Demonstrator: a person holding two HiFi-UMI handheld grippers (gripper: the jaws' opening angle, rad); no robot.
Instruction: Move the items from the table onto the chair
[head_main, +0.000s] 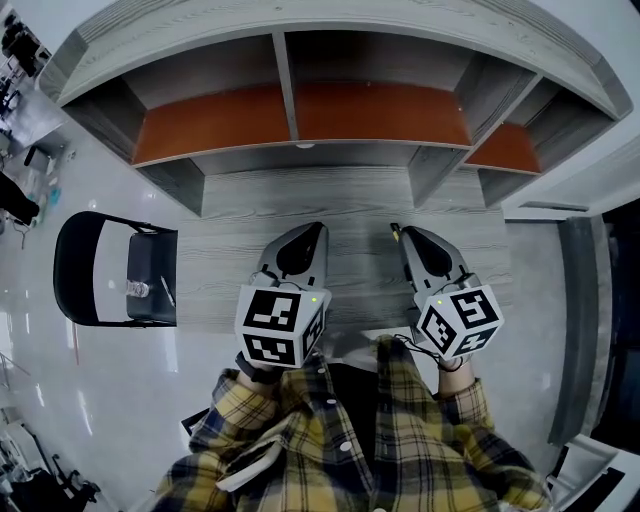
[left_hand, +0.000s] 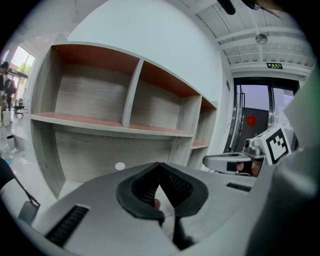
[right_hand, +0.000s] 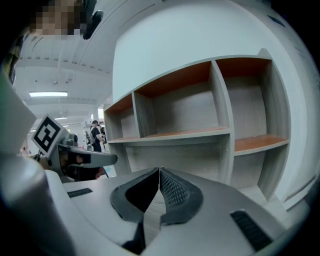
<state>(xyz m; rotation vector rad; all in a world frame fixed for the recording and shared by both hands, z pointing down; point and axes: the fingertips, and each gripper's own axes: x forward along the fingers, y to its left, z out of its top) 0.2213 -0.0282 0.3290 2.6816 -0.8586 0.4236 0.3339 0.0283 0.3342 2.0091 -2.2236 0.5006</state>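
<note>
Left tongs (head_main: 316, 232) and right tongs (head_main: 398, 234): both clenched, nothing gripped, over the counter (head_main: 360, 200) near its front edge. Bottle (head_main: 138, 289) rests on the chair (head_main: 75, 270) beside the counter's left edge.

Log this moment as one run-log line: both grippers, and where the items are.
left gripper: shut, empty | right gripper: shut, empty | both over grey wood-grain table | clear plastic bottle: on seat of black chair
</note>
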